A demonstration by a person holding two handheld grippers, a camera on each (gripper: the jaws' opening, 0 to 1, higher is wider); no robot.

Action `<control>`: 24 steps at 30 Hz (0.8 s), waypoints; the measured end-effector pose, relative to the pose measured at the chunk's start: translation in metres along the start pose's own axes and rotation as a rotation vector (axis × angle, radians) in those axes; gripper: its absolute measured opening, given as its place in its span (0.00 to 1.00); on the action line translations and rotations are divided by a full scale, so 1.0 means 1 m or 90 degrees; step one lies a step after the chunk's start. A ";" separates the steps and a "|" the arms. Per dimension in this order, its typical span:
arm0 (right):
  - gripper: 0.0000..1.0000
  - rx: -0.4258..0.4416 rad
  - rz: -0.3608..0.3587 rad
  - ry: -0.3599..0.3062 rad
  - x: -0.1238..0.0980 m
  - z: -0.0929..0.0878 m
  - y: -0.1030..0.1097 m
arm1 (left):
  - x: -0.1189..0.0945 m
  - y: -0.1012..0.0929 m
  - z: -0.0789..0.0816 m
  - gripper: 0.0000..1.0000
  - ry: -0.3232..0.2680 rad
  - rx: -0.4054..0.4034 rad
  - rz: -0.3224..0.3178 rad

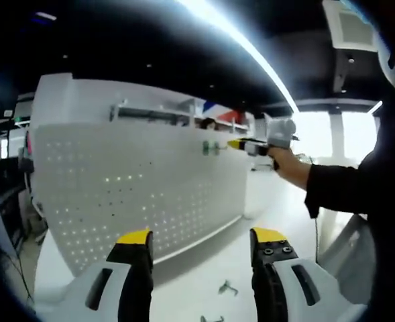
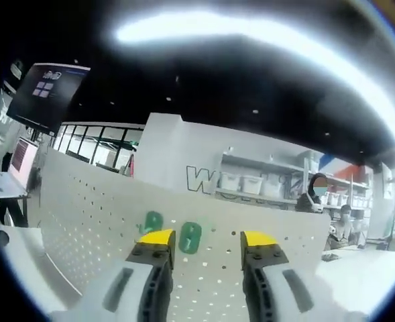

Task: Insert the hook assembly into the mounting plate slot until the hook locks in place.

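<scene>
Dark ceiling overhead with one long bright light strip, so it's a workshop-type room. In the left gripper view, a big white pegboard stands upright on a white table, its holes in neat rows, with light showing through some of them. Two green hooks sit up near its top edge. Small metal hook pieces lie loose on the table between the jaws. Left gripper has its yellow-tipped black jaws spread wide, nothing in them. Over on the right, a hand in a dark sleeve holds the right gripper up at the board, tips just beside the green hooks; can't tell from here whether it's touching them.

Right gripper view: same pegboard up close, matte white, dotted with holes. The two green hooks, rounded plastic-looking tabs, sit on the board just past the left jaw tip. Jaws are apart, not pinching anything. Behind the board there's a white wall with shelves holding bins, a dark sign hanging at upper left, and a screen at far left.
</scene>
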State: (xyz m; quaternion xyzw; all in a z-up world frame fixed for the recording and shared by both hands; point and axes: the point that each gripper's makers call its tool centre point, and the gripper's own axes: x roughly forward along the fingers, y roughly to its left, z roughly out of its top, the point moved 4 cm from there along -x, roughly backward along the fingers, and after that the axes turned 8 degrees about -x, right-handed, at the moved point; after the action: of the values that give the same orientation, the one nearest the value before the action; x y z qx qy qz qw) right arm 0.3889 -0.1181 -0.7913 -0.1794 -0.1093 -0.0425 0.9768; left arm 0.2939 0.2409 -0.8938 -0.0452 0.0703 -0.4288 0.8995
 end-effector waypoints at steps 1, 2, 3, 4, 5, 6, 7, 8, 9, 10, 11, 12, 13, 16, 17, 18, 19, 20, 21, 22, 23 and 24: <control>0.38 -0.001 0.000 -0.002 -0.002 0.002 0.000 | -0.001 -0.001 -0.001 0.59 0.001 0.000 0.000; 0.38 -0.001 0.000 -0.004 -0.004 0.003 -0.001 | -0.002 -0.001 -0.001 0.59 0.002 0.000 0.000; 0.38 -0.001 0.001 -0.006 -0.007 0.005 -0.001 | -0.002 -0.001 -0.002 0.59 0.004 0.001 0.000; 0.38 0.000 0.002 -0.008 -0.009 0.006 -0.001 | -0.003 -0.002 -0.003 0.59 0.005 0.002 0.002; 0.39 0.000 0.002 -0.009 -0.011 0.008 0.000 | -0.004 -0.002 -0.003 0.59 0.006 0.002 0.003; 0.39 0.000 0.004 -0.011 -0.014 0.010 0.001 | -0.005 -0.002 -0.004 0.59 0.007 0.002 0.004; 0.39 0.000 0.005 -0.011 -0.016 0.010 0.002 | -0.006 -0.002 -0.005 0.59 0.008 0.002 0.005; 0.39 0.001 0.007 -0.012 -0.019 0.011 0.002 | -0.006 -0.002 -0.005 0.59 0.009 0.003 0.007; 0.39 0.002 0.009 -0.012 -0.020 0.011 0.003 | -0.007 -0.002 -0.006 0.59 0.010 0.003 0.009; 0.39 0.003 0.012 -0.011 -0.022 0.011 0.004 | -0.007 -0.002 -0.007 0.58 0.011 0.004 0.010; 0.39 0.003 0.014 -0.011 -0.024 0.011 0.005 | -0.008 -0.002 -0.008 0.58 0.012 0.004 0.012; 0.39 0.003 0.016 -0.011 -0.026 0.011 0.006 | -0.008 -0.002 -0.008 0.58 0.013 0.005 0.014; 0.39 0.002 0.018 -0.012 -0.029 0.013 0.007 | -0.009 -0.002 -0.009 0.58 0.015 0.005 0.016; 0.40 0.001 0.022 -0.016 -0.035 0.016 0.008 | -0.010 -0.002 -0.012 0.57 0.018 0.003 0.019; 0.40 0.001 0.023 -0.017 -0.037 0.017 0.008 | -0.010 -0.002 -0.013 0.57 0.019 0.001 0.021; 0.40 0.001 0.024 -0.017 -0.038 0.017 0.008 | -0.010 -0.002 -0.014 0.57 0.019 0.000 0.022; 0.40 0.001 0.025 -0.019 -0.040 0.018 0.008 | -0.010 -0.002 -0.014 0.56 0.020 -0.001 0.023; 0.40 0.001 0.026 -0.020 -0.043 0.019 0.008 | -0.011 -0.002 -0.015 0.56 0.020 -0.001 0.024; 0.40 0.000 0.026 -0.020 -0.044 0.019 0.008 | -0.011 -0.001 -0.015 0.56 0.021 -0.002 0.025; 0.40 0.001 0.027 -0.021 -0.046 0.020 0.008 | -0.011 -0.001 -0.016 0.56 0.022 -0.002 0.026; 0.40 0.002 0.029 -0.021 -0.048 0.021 0.008 | -0.011 -0.001 -0.016 0.55 0.022 -0.002 0.026; 0.40 0.002 0.030 -0.022 -0.050 0.021 0.009 | -0.011 -0.001 -0.017 0.55 0.023 -0.001 0.026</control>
State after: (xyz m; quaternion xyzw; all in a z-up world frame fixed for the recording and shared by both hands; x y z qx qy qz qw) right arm 0.3373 -0.1003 -0.7861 -0.1812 -0.1219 -0.0163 0.9757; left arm 0.2836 0.2484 -0.9097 -0.0370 0.0878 -0.4109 0.9067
